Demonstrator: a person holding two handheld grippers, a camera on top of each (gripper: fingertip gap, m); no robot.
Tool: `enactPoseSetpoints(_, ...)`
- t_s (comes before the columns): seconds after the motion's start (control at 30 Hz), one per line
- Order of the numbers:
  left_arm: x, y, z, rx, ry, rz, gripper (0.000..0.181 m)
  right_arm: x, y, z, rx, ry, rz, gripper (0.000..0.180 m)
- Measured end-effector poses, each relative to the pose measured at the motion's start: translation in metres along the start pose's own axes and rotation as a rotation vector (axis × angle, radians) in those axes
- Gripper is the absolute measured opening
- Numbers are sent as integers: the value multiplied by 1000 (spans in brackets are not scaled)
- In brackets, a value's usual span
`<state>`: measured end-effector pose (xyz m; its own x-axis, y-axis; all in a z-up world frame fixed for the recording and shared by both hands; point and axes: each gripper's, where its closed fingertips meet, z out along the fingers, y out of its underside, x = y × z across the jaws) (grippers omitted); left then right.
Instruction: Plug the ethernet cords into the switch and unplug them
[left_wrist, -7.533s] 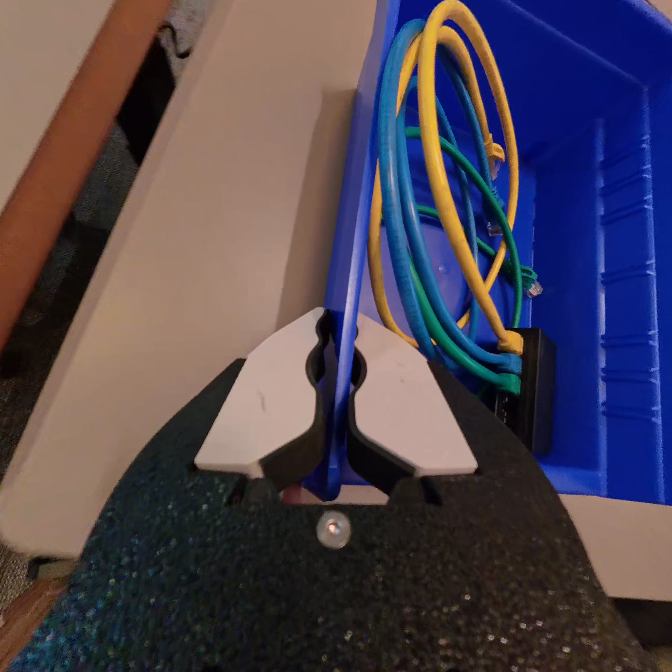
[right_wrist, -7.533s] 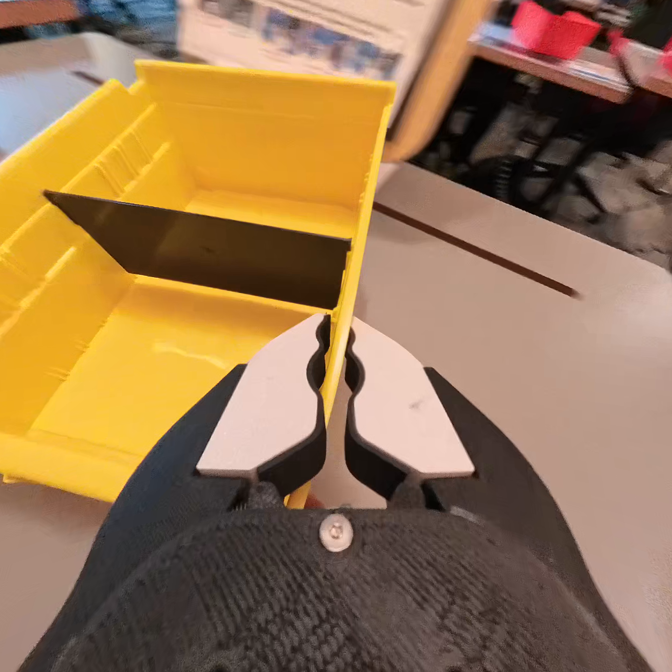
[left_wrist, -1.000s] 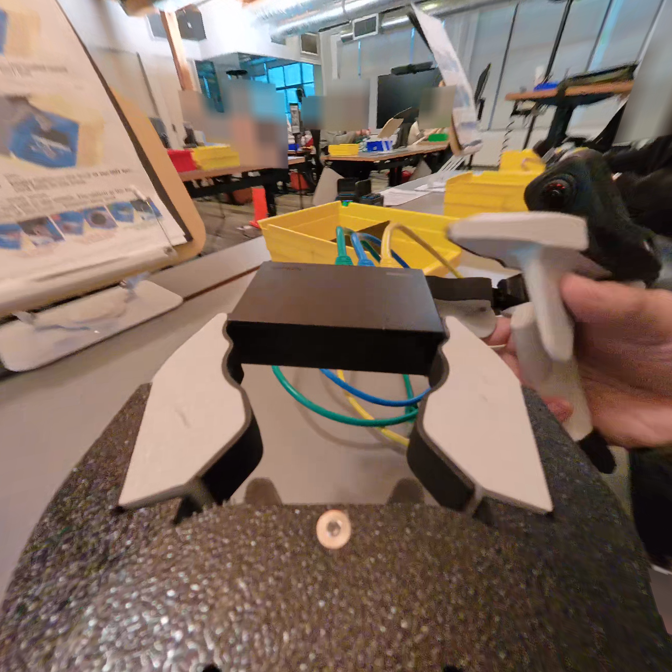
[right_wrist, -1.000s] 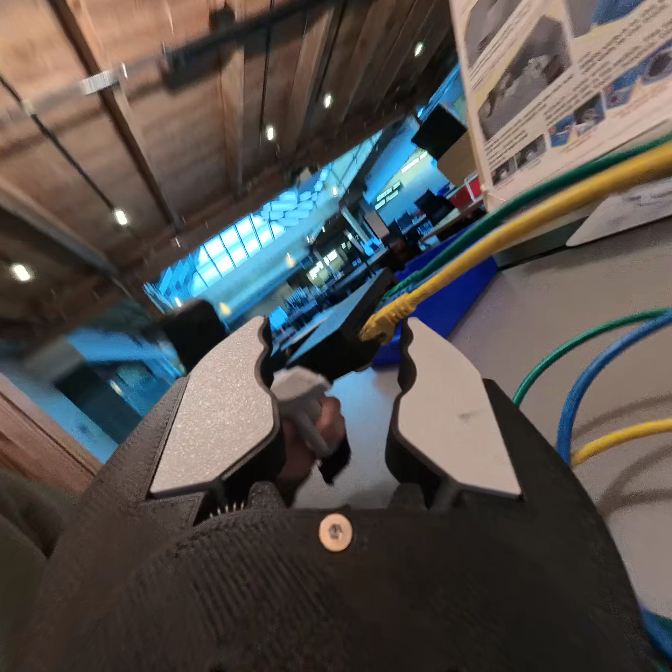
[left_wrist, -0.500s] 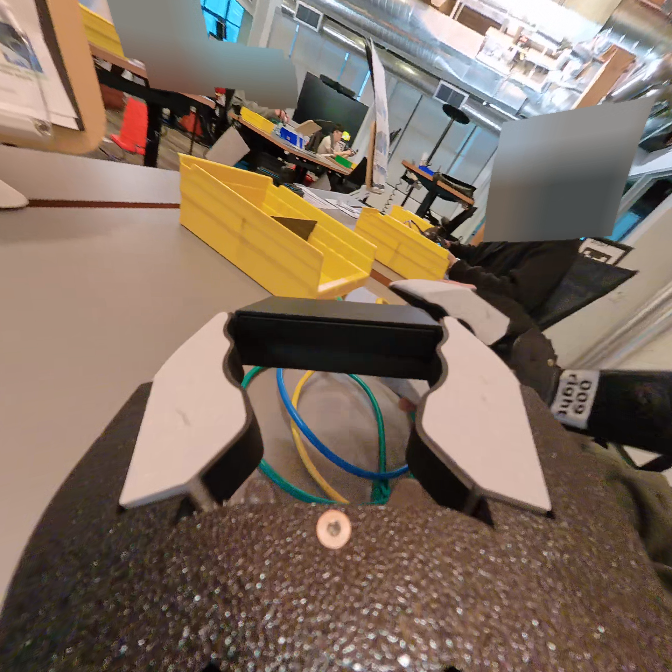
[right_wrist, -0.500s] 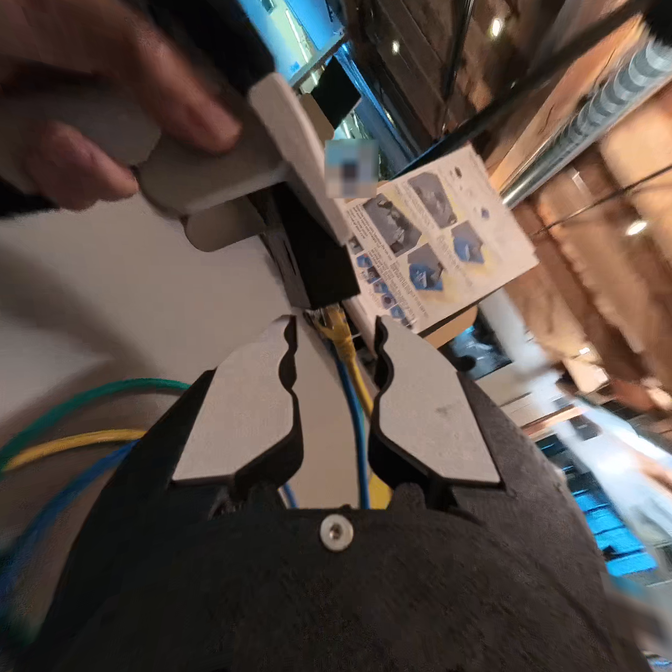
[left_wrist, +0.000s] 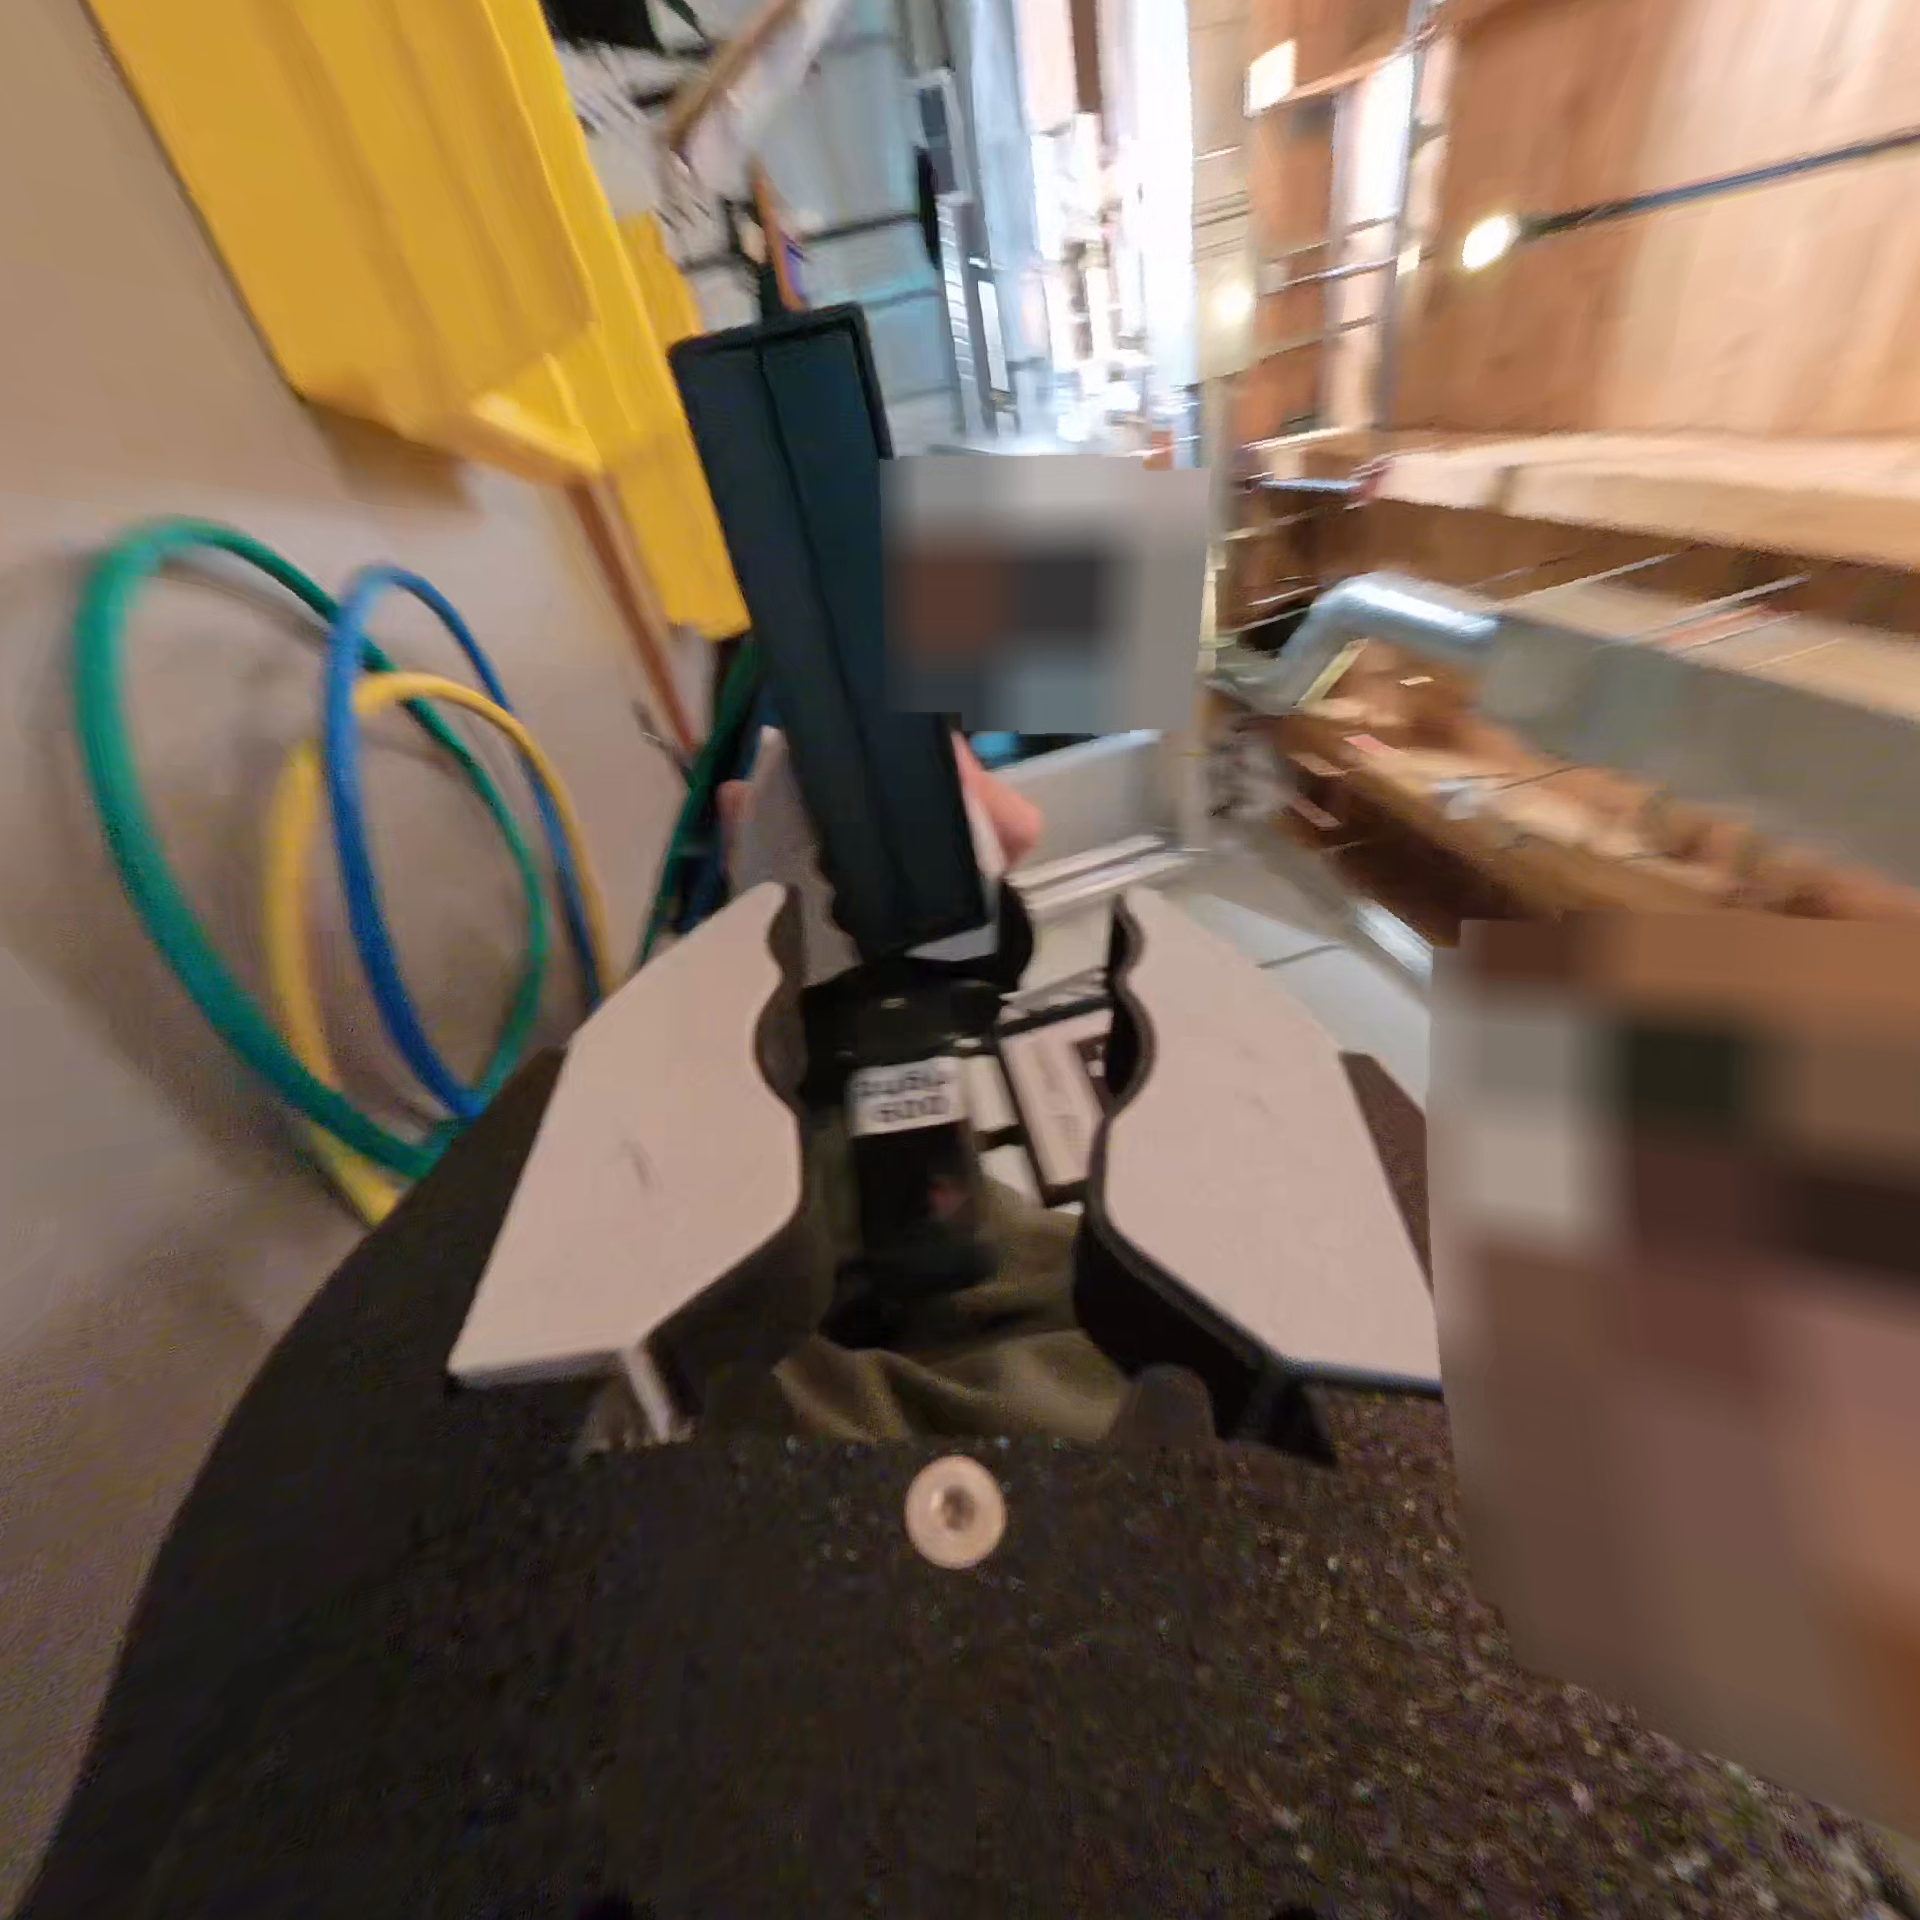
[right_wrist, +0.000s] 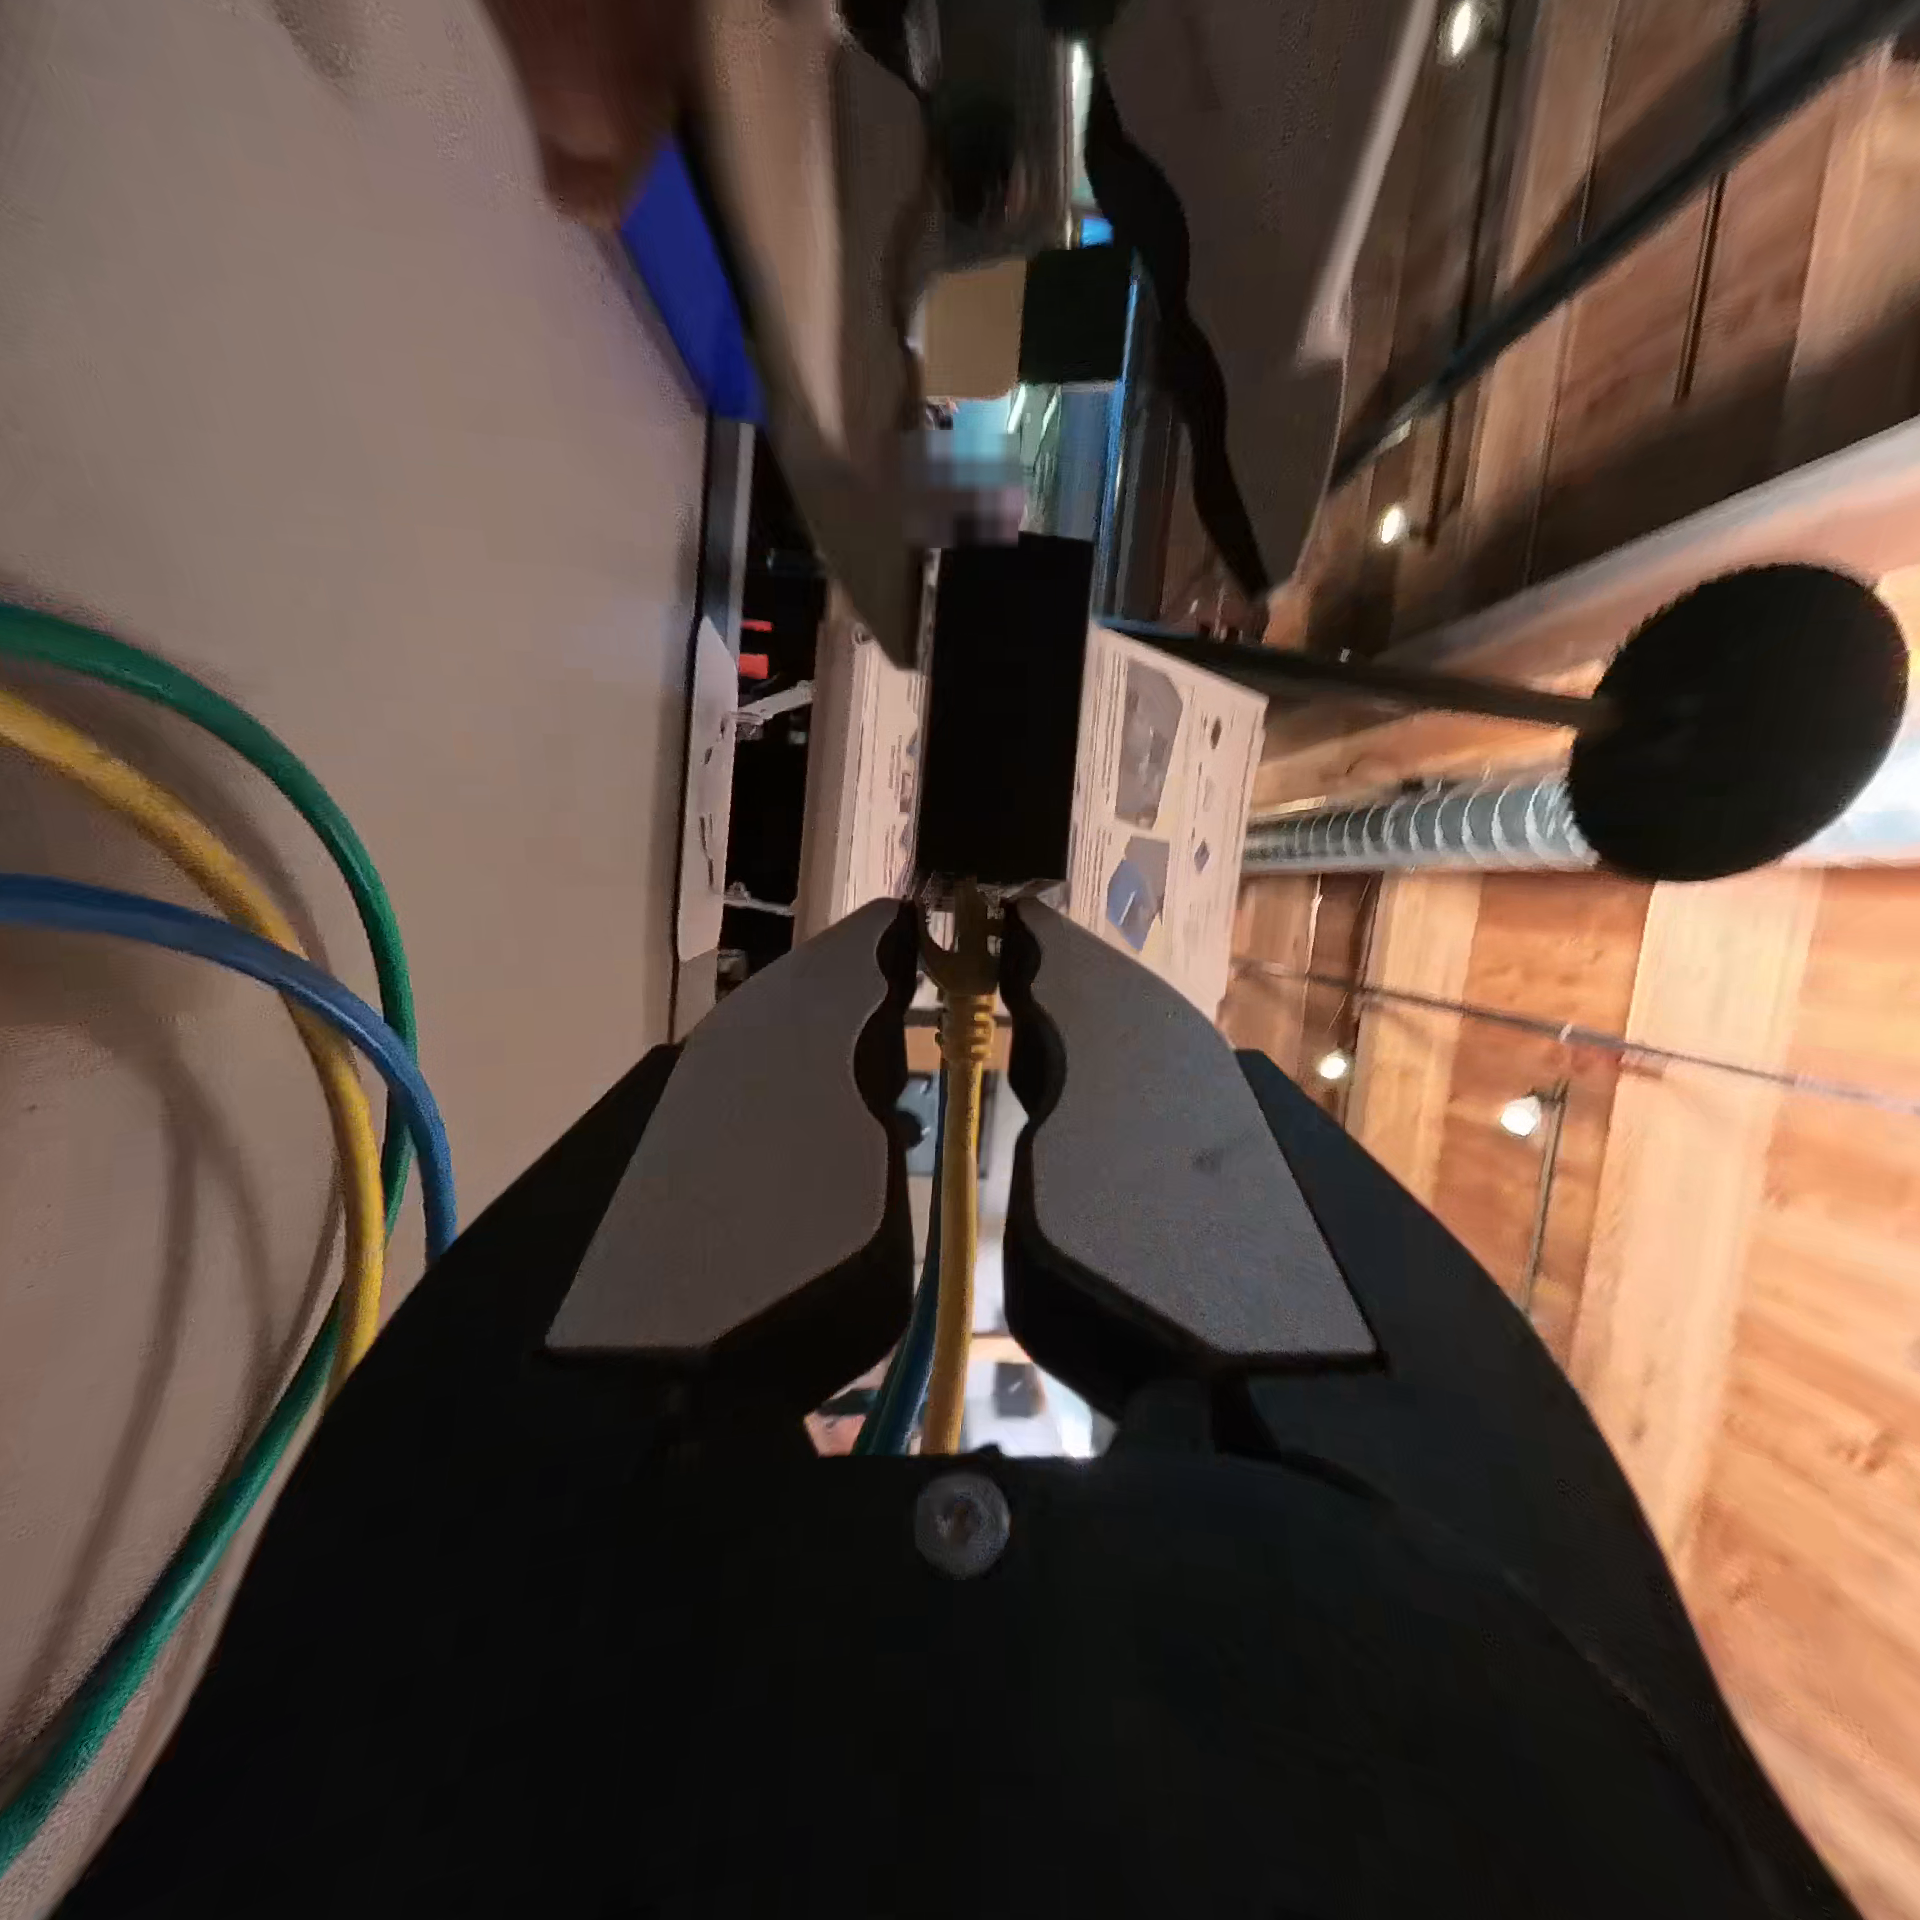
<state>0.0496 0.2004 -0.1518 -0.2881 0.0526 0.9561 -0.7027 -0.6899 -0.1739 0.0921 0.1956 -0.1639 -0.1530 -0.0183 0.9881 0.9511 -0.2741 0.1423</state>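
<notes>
Yellow cord (right_wrist: 961, 1049) (plugged into switch (right_wrist: 1000, 717)) pinched by right tongs (right_wrist: 961, 920).

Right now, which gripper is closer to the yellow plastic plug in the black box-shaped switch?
Right. The right gripper pinches the yellow plug where it enters the switch; the left gripper sits open at the switch's opposite end, away from the plug.

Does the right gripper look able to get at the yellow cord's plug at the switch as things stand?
Probably yes: the right gripper already straddles the yellow plug where it enters the black switch, with nothing between; whether it is clamped is unclear.
</notes>
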Motion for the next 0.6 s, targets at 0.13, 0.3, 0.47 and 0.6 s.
enactPoseSetpoints(0.13, -15, -6, 5, -6, -59, -54, 51, -9, -12, 0, 80, -23, -121, 15)
enactPoseSetpoints(0.3, -19, -20, 17, 80, -52, 30, 27, -3, 2, 5, 51, -36, 22, 16)
enactPoseSetpoints(0.47, -28, -27, 23, 216, -15, 15, 27, 3, 36, -10, -130, -67, 868, 53)
enactPoseSetpoints(0.6, -39, -32, 22, 303, 4, -18, 27, 3, 28, -30, 8, -39, 2037, 39)
